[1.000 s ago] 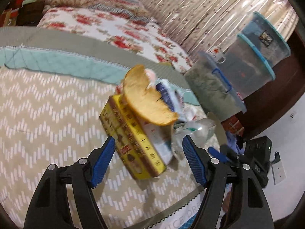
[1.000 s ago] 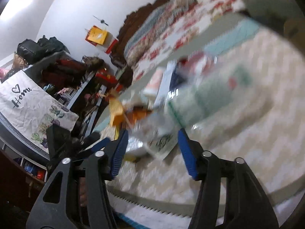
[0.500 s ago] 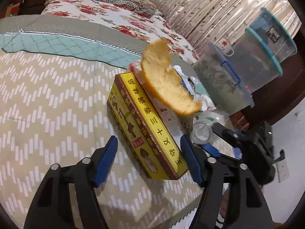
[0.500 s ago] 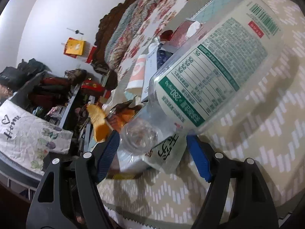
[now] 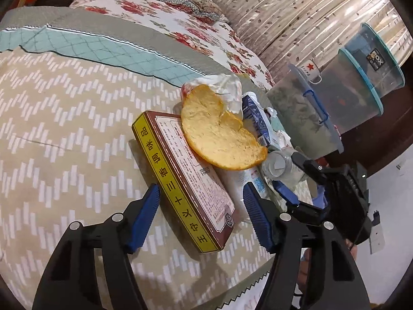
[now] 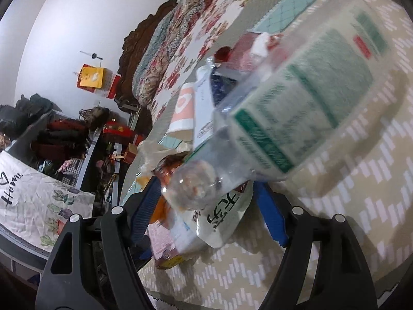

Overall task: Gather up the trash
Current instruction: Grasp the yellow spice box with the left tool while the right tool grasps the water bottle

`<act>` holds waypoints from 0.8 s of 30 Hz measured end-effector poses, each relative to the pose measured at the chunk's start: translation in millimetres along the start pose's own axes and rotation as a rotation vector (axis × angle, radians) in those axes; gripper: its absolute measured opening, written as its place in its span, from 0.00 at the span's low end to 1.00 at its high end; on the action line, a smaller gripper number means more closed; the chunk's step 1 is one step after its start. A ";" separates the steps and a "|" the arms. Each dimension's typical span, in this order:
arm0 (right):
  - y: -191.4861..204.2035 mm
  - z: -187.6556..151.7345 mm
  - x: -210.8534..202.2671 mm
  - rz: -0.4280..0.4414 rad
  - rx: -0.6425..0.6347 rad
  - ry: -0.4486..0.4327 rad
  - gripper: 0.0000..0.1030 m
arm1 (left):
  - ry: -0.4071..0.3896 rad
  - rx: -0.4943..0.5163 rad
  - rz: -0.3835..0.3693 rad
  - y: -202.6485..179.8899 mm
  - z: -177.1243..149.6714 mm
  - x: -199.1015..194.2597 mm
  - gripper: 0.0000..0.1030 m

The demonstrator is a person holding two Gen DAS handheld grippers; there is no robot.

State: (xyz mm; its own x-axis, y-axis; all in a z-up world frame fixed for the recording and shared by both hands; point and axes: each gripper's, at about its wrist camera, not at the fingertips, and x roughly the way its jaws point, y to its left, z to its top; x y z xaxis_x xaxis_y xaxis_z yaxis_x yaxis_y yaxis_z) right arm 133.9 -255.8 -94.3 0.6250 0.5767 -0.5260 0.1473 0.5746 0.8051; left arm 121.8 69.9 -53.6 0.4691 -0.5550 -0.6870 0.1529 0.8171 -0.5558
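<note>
A pile of trash lies on the patterned bedspread (image 5: 64, 134). A flat yellow and brown box (image 5: 185, 178) lies nearest me, with a curved piece of orange peel (image 5: 219, 137) on top. My left gripper (image 5: 201, 217) is open, its blue pads on either side of the box's near end. A clear plastic bottle (image 6: 271, 129) with a green and white label lies neck toward my right gripper (image 6: 206, 206), which is open around the neck. The right gripper also shows in the left wrist view (image 5: 296, 178), at the bottle's mouth. Under the bottle lie white wrappers (image 6: 222, 222).
Crumpled white paper (image 5: 227, 87) and a blue and white carton (image 5: 255, 118) lie behind the peel. Stacked clear storage bins (image 5: 335, 103) stand right of the bed. A striped curtain (image 5: 296, 13) hangs behind. Cluttered shelves (image 6: 64, 134) and the floral quilt (image 6: 193, 31) lie beyond.
My left gripper has moved in around the near end of the yellow box. My right gripper has moved closer to the bottle's neck; the bottle now looks blurred.
</note>
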 end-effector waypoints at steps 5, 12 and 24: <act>4.1 -0.4 1.7 -0.015 0.008 -0.007 0.74 | -0.008 0.024 0.031 1.3 -4.5 -0.3 0.37; -9.5 -5.8 -14.7 -0.047 0.044 -0.044 0.74 | -0.067 -0.036 -0.041 28.1 -2.3 -29.4 0.26; 5.4 -1.4 -7.3 -0.041 0.040 -0.079 0.74 | -0.149 -0.028 -0.056 37.4 -5.0 -61.8 0.22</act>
State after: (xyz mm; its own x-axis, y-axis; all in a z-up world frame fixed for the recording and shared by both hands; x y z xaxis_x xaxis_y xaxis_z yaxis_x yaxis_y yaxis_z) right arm 129.1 -256.1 -86.5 0.6763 0.5046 -0.5367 0.2037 0.5721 0.7945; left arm 94.1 134.0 -34.3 0.5848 -0.5685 -0.5787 0.1587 0.7798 -0.6056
